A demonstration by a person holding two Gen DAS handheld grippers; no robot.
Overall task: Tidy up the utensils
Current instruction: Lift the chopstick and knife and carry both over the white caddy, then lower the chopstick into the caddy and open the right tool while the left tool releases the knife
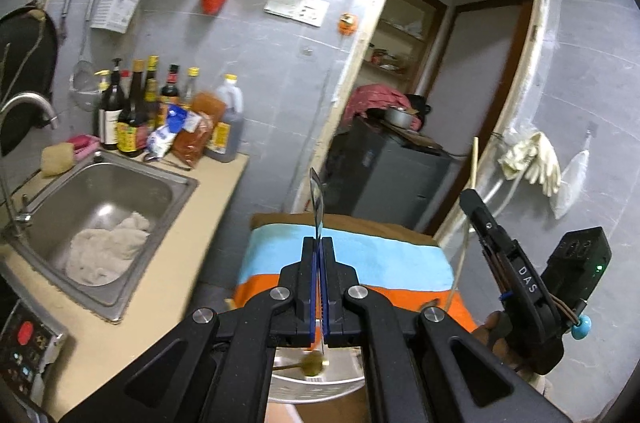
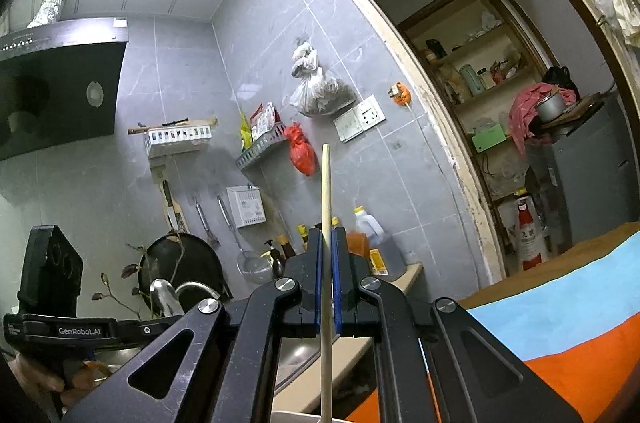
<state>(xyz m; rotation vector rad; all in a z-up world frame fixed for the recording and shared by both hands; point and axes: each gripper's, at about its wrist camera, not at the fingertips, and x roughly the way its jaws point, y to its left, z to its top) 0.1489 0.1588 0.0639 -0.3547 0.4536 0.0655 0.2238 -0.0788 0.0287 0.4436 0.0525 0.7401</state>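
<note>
My left gripper [image 1: 319,243] is shut on a thin metal utensil [image 1: 317,199] seen edge-on, its shiny end standing up above the fingers; which utensil it is I cannot tell. Below the fingers a brass spoon [image 1: 310,363] lies in a metal bowl [image 1: 320,383]. My right gripper [image 2: 327,235] is shut on a pale wooden chopstick [image 2: 326,191] that stands upright, its lower end reaching down toward a pale rim at the bottom edge. The right gripper also shows in the left wrist view [image 1: 504,247], with the chopstick [image 1: 474,163] above it.
A striped blue, orange and brown cloth [image 1: 348,263] covers the surface ahead. A steel sink [image 1: 100,219] with a rag lies left, with sauce bottles [image 1: 136,107] behind it. A doorway [image 1: 460,83] opens ahead. Shelves and hanging utensils [image 2: 208,215] line the tiled wall.
</note>
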